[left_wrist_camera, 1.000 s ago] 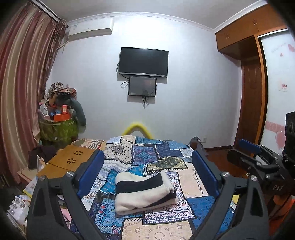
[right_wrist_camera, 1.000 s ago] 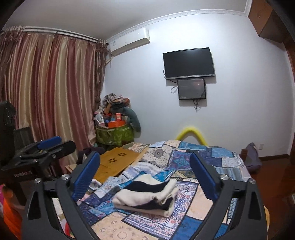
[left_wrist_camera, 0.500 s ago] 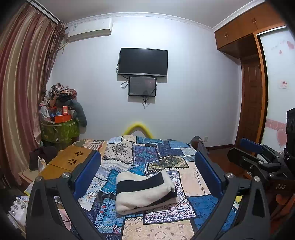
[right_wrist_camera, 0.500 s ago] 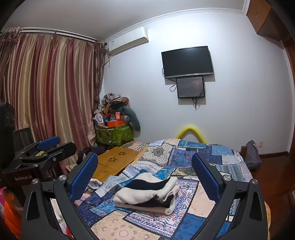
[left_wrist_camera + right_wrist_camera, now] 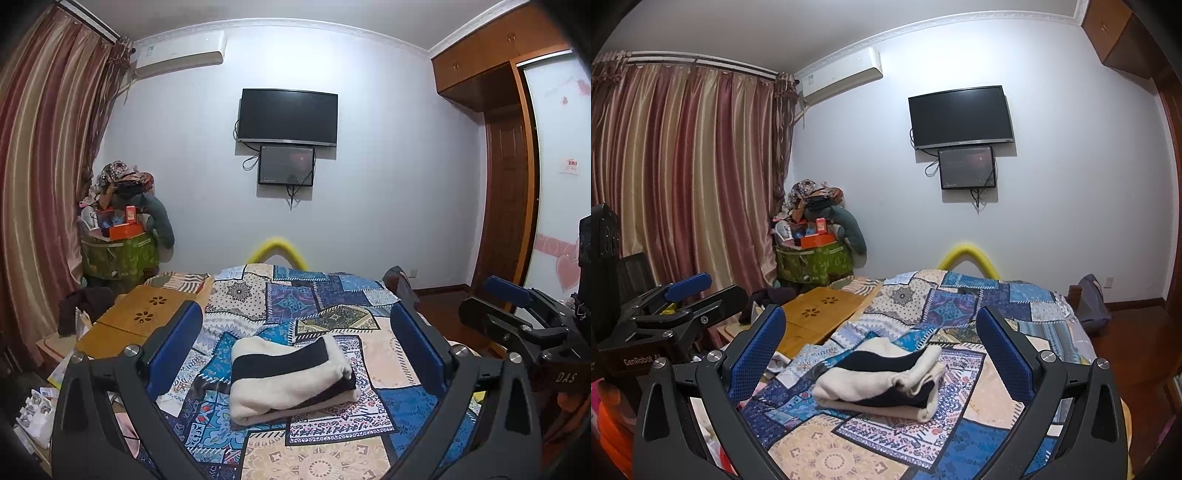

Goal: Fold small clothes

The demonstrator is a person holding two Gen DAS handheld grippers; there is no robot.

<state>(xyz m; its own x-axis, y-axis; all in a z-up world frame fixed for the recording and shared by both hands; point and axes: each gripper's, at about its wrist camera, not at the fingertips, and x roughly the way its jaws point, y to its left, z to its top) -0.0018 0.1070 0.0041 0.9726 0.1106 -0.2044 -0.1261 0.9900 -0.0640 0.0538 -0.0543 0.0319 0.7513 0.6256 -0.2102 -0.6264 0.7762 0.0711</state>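
Lying folded on the patchwork quilt (image 5: 332, 291) of the bed, the cream-and-black garment (image 5: 291, 376) sits as a compact bundle near the middle of the cover. Both grippers hang above the near end of the bed, clear of the cloth. The left gripper (image 5: 295, 350) has its blue pads spread wide apart and empty; the right gripper (image 5: 882, 354) is likewise spread wide, empty. A wooden tray surface (image 5: 820, 314) lies at the bed's left edge.

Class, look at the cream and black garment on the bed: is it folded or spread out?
Folded. The cream and black garment lies as a compact bundle on the patchwork bedspread, its stacked layers visible at the end in the right wrist view.
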